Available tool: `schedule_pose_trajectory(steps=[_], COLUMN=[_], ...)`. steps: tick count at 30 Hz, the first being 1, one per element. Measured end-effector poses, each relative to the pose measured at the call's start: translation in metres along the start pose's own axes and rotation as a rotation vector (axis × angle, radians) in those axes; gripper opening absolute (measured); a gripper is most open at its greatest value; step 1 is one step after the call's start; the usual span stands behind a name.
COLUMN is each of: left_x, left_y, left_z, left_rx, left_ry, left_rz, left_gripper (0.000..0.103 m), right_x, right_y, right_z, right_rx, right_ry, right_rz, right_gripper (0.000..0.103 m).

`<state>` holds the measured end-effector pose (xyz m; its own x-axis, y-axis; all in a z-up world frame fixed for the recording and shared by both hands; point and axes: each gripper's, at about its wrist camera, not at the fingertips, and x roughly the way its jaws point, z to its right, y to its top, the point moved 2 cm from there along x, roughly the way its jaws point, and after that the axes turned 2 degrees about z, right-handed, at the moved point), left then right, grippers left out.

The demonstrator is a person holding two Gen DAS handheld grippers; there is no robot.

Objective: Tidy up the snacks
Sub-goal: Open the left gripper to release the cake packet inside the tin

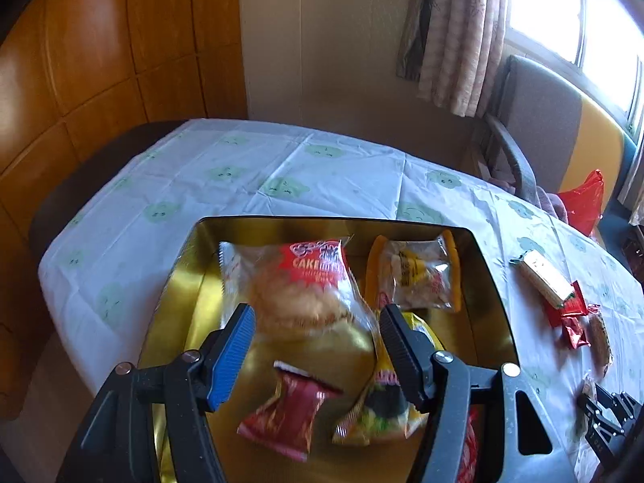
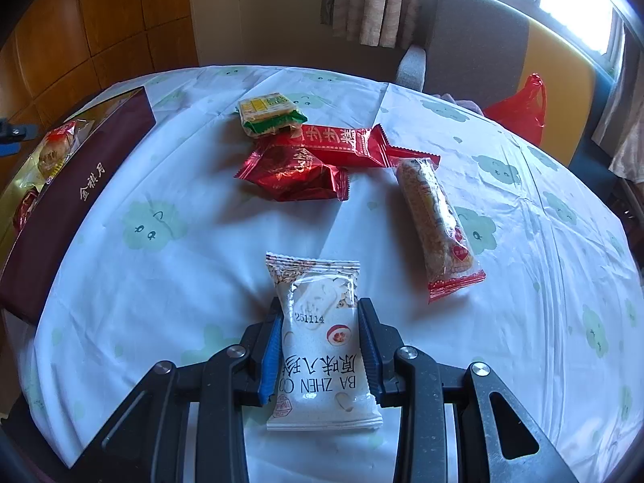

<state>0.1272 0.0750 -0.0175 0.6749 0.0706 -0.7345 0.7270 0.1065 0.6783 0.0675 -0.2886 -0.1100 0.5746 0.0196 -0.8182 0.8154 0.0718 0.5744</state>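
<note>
My left gripper [image 1: 316, 322] hangs over the gold-lined box [image 1: 181, 281], its jaws wide around a blurred clear packet holding a round cake [image 1: 298, 294], pads against the wrapper's sides. Under it in the box lie a yellow-edged packet [image 1: 414, 277], a red packet [image 1: 290, 410] and a yellow-green packet [image 1: 382, 410]. My right gripper [image 2: 320, 322] is shut on a white packet [image 2: 322, 346] that rests on the tablecloth. Ahead of it lie a long brown bar with red ends [image 2: 438, 217], two red packets [image 2: 298, 169] and a green-yellow biscuit packet [image 2: 269, 116].
The box shows its maroon side [image 2: 80, 185] at the left of the right wrist view. A floral cloth covers the table [image 2: 181, 281]. A chair [image 2: 475, 40] and a red plastic bag [image 2: 523, 108] stand beyond the far edge, below a curtained window.
</note>
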Motion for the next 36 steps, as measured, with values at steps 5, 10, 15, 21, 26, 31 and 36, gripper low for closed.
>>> schedule_pose_trajectory(steps=[5, 10, 15, 21, 26, 31, 36], left_x=[-0.028, -0.045, -0.055, -0.058, -0.058, -0.058, -0.059], left_y=[-0.013, -0.023, -0.032, -0.040, -0.046, -0.051, -0.056], left_z=[0.002, 0.005, 0.007, 0.005, 0.002, -0.002, -0.007], left_rx=[0.011, 0.026, 0.037, 0.031, 0.032, 0.027, 0.017], left_ry=[0.000, -0.012, -0.025, -0.030, -0.029, -0.031, -0.027], left_rz=[0.045, 0.058, 0.052, 0.039, 0.026, 0.016, 0.010], left_gripper=[0.066, 0.066, 0.066, 0.066, 0.066, 0.066, 0.066], right_x=[0.000, -0.001, -0.001, -0.001, -0.002, -0.003, -0.006], right_y=[0.000, -0.001, -0.001, -0.001, 0.000, -0.001, -0.001], right_z=[-0.001, -0.002, -0.003, -0.003, -0.003, -0.005, -0.010], right_rx=[0.001, 0.009, 0.008, 0.013, 0.023, 0.037, 0.051], right_ry=[-0.010, -0.018, -0.028, -0.034, -0.037, -0.039, -0.020], right_rz=[0.006, 0.009, 0.011, 0.007, 0.000, -0.007, -0.016], right_gripper=[0.035, 0.035, 0.035, 0.035, 0.034, 0.034, 0.034])
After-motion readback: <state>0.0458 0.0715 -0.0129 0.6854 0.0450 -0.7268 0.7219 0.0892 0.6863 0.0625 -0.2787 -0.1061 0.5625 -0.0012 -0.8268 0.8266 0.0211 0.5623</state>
